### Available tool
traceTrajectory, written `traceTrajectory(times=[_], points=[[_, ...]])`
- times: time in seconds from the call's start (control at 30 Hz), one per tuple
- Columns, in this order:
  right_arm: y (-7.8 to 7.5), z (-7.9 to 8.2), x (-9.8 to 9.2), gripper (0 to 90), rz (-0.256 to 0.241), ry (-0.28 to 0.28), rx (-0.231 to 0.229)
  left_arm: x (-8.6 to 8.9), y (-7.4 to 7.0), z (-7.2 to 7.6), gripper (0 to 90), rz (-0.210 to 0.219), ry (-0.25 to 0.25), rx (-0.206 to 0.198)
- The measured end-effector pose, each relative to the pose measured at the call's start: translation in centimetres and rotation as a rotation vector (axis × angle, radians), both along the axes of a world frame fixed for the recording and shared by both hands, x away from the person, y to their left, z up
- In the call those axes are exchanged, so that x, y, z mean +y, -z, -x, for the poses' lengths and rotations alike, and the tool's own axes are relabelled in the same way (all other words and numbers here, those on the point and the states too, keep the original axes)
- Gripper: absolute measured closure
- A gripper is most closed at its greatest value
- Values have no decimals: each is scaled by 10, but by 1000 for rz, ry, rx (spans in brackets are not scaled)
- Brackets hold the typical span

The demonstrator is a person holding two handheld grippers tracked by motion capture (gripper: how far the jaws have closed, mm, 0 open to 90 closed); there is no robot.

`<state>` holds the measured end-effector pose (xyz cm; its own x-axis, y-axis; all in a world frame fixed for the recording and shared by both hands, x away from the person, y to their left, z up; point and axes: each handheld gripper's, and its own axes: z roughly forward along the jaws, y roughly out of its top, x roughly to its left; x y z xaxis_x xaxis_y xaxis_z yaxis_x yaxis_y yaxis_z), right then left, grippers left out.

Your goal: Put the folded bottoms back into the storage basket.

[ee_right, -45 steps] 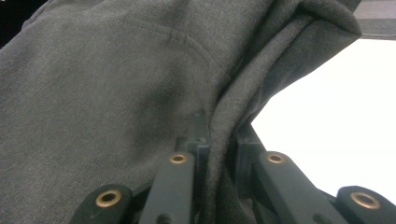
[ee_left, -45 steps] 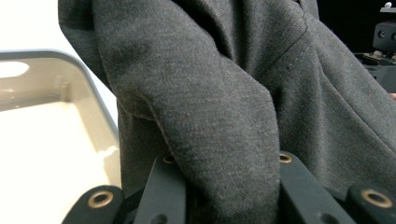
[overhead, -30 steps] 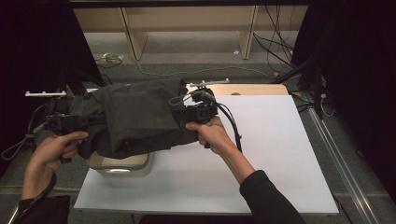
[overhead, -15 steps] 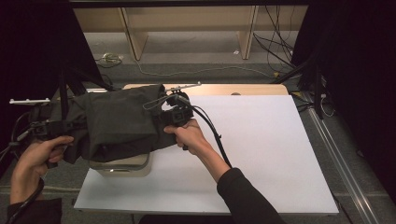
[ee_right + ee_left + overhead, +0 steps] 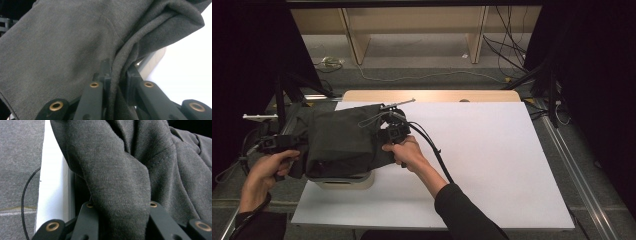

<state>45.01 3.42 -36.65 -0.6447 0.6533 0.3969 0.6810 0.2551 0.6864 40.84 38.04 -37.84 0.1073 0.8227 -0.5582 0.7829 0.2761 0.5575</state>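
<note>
garment: one dark grey garment (image 5: 339,142), held up between my two claws over the near-left corner of the counter (image 5: 492,165), left edge hanging past the counter's left side
left claw: my left claw (image 5: 274,144) is clamped on a thick fold of the cloth (image 5: 120,195); the fabric bunches between both jaws in the left gripper view
right claw: my right claw (image 5: 393,134) is clamped on a folded hem edge (image 5: 120,75); jaws nearly together, with just the cloth layers between them
tub: one pale tub (image 5: 343,180) sits on the counter right under the garment; I see just its near rim and wall, inside hidden by the cloth
key relation: garment's long axis runs left-right from claw to claw, and the tub is straight below its middle, a bit nearer me than the span
which hand is nearer: left claw sits off the counter's left edge, right claw is over the white surface; tub lies between them, about even, slightly closer to the right one
my read: next step looks like lowering the cloth into the tub; both claws need to come inward and down together or the ends drape over the rim
risk: left end hangs outside the counter and could snag on the dark stand (image 5: 282,100) there
counts: 1 garment, 1 tub, 2 claws, 2 trailing cables
</note>
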Motion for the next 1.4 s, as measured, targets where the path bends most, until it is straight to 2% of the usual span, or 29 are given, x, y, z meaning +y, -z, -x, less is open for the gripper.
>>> traceTrajectory(times=[0.13, 0.23, 0.37, 0.43, 0.47, 0.57, 0.63, 0.73, 0.83, 0.87, 1.0, 1.1, 1.17, 1.23, 1.33, 1.4], points=[[9, -3, 1, 788, 33, 3, 20, -6, 9, -6, 736, -23, -12, 23], [11, -4, 1, 763, 49, 4, 23, -9, 16, -10, 721, -21, -30, 34], [12, -6, 0, 678, 60, -7, 36, -15, 30, -19, 700, -45, -43, 69], [12, -8, -2, 597, 67, -11, 47, -17, 33, -22, 667, -56, -49, 86], [12, -9, -3, 574, 63, -17, 63, -17, 34, -22, 644, -59, -51, 89], [11, -8, -7, 563, 62, -21, 54, -15, 28, -20, 592, -76, -66, 80], [10, -8, -11, 551, 55, -18, 60, -12, 24, -19, 545, -59, -76, 79], [9, -7, -18, 553, 45, -14, 62, -10, 15, -15, 480, -103, -80, 80], [7, -6, -24, 597, 39, -10, 60, -9, 8, -12, 462, -101, -83, 70], [7, -5, -25, 623, 38, -11, 60, -12, 8, -14, 475, -113, -81, 67], [8, -2, -22, 716, 49, -21, 57, -27, 19, -28, 588, -160, -70, 81], [9, 1, -17, 752, 53, -28, 53, -35, 31, -40, 599, -181, -77, 107], [11, 1, -14, 765, 60, -32, 57, -38, 34, -43, 594, -195, -77, 117], [14, 1, -10, 768, 77, -38, 53, -37, 31, -41, 575, -184, -73, 122], [14, 1, -8, 764, 88, -37, 48, -32, 21, -35, 480, -190, -83, 113], [13, 1, -10, 759, 88, -36, 45, -27, 12, -29, 448, -169, -86, 98]])
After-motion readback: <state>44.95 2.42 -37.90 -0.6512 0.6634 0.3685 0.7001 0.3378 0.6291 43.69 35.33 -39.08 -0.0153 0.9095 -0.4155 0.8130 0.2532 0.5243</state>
